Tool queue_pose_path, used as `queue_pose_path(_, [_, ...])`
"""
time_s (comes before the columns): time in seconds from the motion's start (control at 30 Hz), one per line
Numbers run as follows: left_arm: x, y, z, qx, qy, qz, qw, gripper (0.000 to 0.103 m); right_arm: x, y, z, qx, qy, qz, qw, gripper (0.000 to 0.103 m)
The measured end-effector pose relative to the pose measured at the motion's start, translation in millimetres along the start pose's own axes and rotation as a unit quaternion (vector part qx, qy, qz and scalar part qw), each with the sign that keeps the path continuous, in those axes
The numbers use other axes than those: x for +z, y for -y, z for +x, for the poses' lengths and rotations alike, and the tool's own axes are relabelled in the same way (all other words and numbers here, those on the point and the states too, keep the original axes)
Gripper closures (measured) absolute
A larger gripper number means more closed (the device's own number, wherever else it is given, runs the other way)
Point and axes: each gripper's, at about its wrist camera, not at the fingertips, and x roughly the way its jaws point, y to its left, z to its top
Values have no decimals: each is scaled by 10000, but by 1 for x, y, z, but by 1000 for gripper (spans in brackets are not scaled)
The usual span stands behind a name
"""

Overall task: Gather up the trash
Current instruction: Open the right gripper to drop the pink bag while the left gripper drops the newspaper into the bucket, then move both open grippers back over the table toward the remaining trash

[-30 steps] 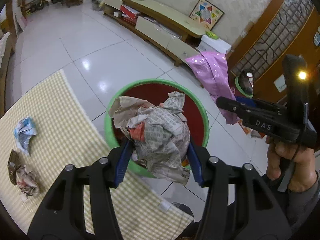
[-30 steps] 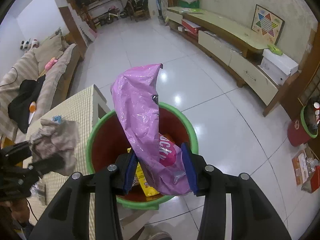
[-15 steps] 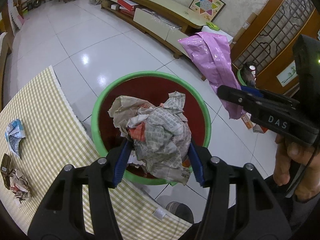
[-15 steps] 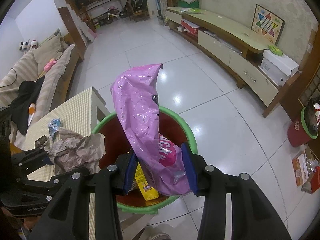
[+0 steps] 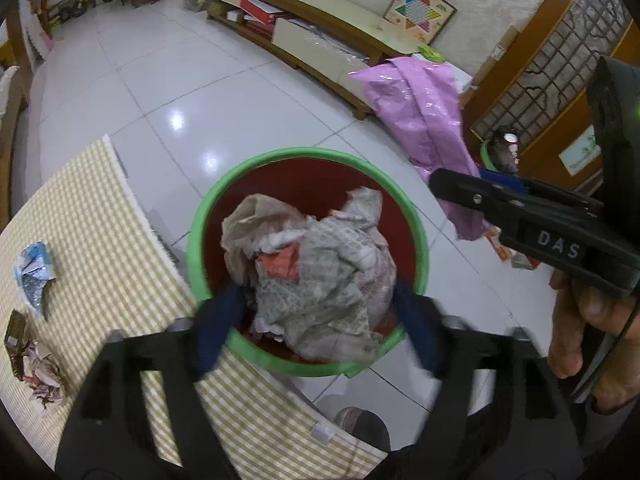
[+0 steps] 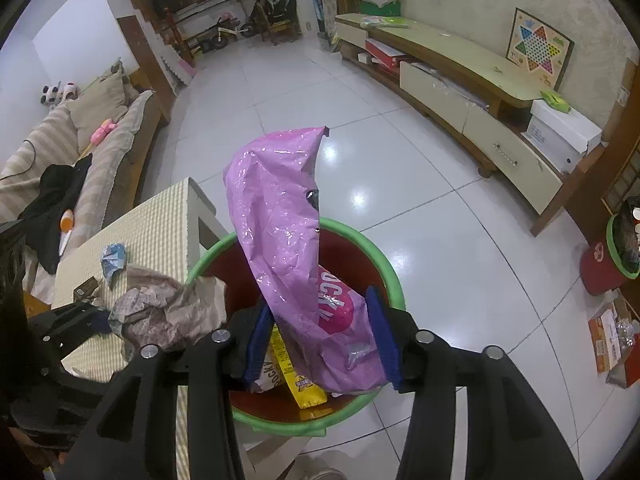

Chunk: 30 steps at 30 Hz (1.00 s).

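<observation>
Left tongs [image 5: 320, 336]: we are watching the jaws opening wide; the newspaper wad [image 5: 316, 276] that was pinched a second ago is now loose between them, over the bin [image 5: 416, 220].
Right tongs [image 6: 320, 336]: jaws are opening too; the pink bag [image 6: 288, 240] is slackening between the pads, its near end hanging in the bin.
Meaning: we are judging both pieces as being released.
Remaining: a blue wrapper [image 5: 34, 272] and scraps [image 5: 44, 376] are lying on the counter [image 5: 100, 216], left of the bin.

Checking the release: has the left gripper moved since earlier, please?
Yes: left gripper jaws are opening around the newspaper, fingers spreading outward along the bin rim.
</observation>
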Motion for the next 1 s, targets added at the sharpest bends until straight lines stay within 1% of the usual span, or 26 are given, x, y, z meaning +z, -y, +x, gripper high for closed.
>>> queue_pose_path(0.03, [-1, -1, -1, -7, 2, -9, 10000, 14, 1, 0, 1, 12, -1, 11, 10000, 49])
queue_pose_path(0.07, [-1, -2, -2, -18, -4, -20, 10000, 12, 1, 0, 0, 27, 0, 22, 10000, 47])
queue_pose_path(0.13, [-4, -6, -4, 26, 4, -52, 10000, 6, 1, -2, 0, 30, 15, 29, 10000, 33])
queue_pose_path(0.23, [-7, -12, -9, 65, 17, -114, 9999, 6, 2, -4, -1, 2, 66, 32, 10000, 24])
queue_pose_path(0.33, [-12, -20, -18, 120, 64, -229, 9996, 6, 2, -6, -2, 22, 81, 50, 10000, 20])
queue_pose_path(0.53, [-30, -38, -42, 294, 190, -334, 9988, 6, 4, -18, -3, 109, 97, -16, 9999, 17])
queue_pose_path(0.67, [-45, -51, -57, 412, 217, -453, 9979, 6, 8, -34, -4, 201, 148, -144, 9996, 17])
queue_pose_path(0.8, [-67, -72, -79, 553, 305, -625, 9960, 6, 11, -60, -4, 343, 163, -372, 9986, 16])
queue_pose_path(0.87, [-81, -84, -91, 689, 346, -699, 9946, 6, 12, -74, -3, 407, 171, -523, 9977, 16])
queue_pose_path(1.0, [-116, -114, -111, 1086, 342, -826, 9901, 5, 10, -103, -2, 612, 142, -789, 9949, 16])
